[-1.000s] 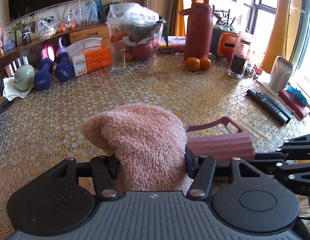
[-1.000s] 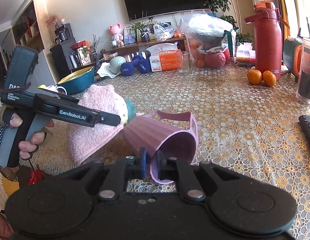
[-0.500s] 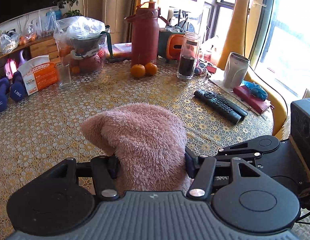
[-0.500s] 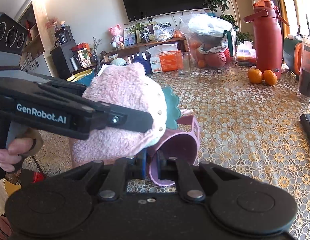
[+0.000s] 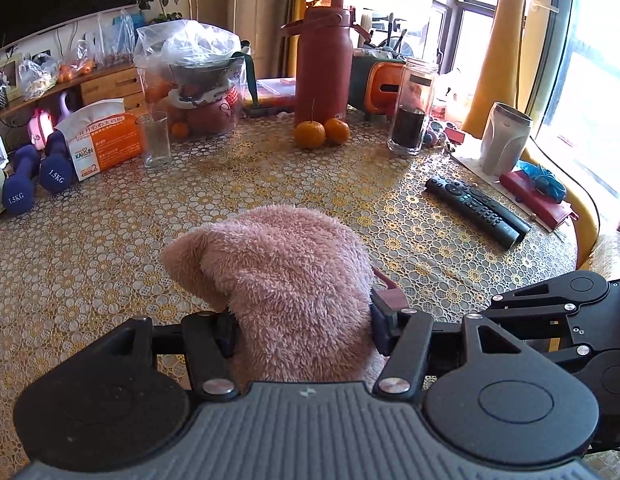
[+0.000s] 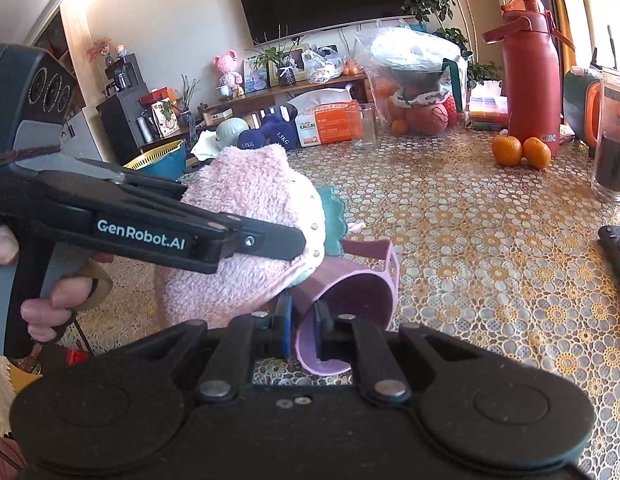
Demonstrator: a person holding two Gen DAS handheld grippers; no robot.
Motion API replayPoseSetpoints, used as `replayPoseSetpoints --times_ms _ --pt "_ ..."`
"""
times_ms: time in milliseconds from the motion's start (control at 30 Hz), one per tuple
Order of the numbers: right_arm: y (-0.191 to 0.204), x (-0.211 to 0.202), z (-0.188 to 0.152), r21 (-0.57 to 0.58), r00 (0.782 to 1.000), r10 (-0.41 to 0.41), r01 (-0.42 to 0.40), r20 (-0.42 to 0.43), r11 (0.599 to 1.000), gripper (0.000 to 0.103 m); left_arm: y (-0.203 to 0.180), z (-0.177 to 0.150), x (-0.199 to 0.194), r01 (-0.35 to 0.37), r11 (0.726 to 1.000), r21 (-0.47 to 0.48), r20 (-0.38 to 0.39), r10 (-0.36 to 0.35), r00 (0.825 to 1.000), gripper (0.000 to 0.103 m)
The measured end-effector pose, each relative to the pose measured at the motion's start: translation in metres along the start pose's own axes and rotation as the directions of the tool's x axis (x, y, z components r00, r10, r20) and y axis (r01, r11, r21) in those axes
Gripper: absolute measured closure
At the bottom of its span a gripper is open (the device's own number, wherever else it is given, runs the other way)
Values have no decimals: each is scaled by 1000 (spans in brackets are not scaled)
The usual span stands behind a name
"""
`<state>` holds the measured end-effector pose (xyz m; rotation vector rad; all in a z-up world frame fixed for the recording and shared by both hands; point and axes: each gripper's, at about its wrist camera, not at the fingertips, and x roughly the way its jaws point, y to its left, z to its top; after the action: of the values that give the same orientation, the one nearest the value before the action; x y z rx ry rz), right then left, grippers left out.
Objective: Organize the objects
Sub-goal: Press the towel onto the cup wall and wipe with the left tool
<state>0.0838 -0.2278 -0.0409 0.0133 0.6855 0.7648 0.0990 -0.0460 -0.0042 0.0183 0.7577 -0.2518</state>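
Note:
My left gripper (image 5: 301,330) is shut on a fluffy pink plush towel (image 5: 285,280) and holds it above the table. In the right wrist view the same pink plush (image 6: 253,232), with a teal trim, hangs from the left gripper (image 6: 269,240) just over a mauve ribbed cup (image 6: 350,292). The cup is tipped on its side, mouth toward the camera. My right gripper (image 6: 301,330) is shut on the cup's rim, one finger inside and one outside. A sliver of the cup (image 5: 390,292) shows beside the plush in the left wrist view.
A lace-patterned table (image 5: 109,248) carries two oranges (image 5: 322,132), a red flask (image 5: 324,60), a glass (image 5: 155,140), a tissue box (image 5: 105,140), blue dumbbells (image 5: 33,180), a jar (image 5: 414,108), a remote (image 5: 476,210) and a grey tumbler (image 5: 504,138). A blue-yellow bowl (image 6: 161,158) sits left.
My left gripper has carried the pink plush rightward and up, from beside the cup to just above it. The right gripper has kept its hold on the cup's rim.

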Motion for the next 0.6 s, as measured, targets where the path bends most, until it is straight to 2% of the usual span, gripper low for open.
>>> replayPoseSetpoints --times_ms 467,600 --pt "-1 -1 3 2 1000 0 0 10 1000 93 38 0 11 -110 993 -44 -15 110 994 43" --pt "-1 -1 4 -1 1000 -3 3 10 1000 94 52 -3 15 -182 982 -55 -45 180 983 43"
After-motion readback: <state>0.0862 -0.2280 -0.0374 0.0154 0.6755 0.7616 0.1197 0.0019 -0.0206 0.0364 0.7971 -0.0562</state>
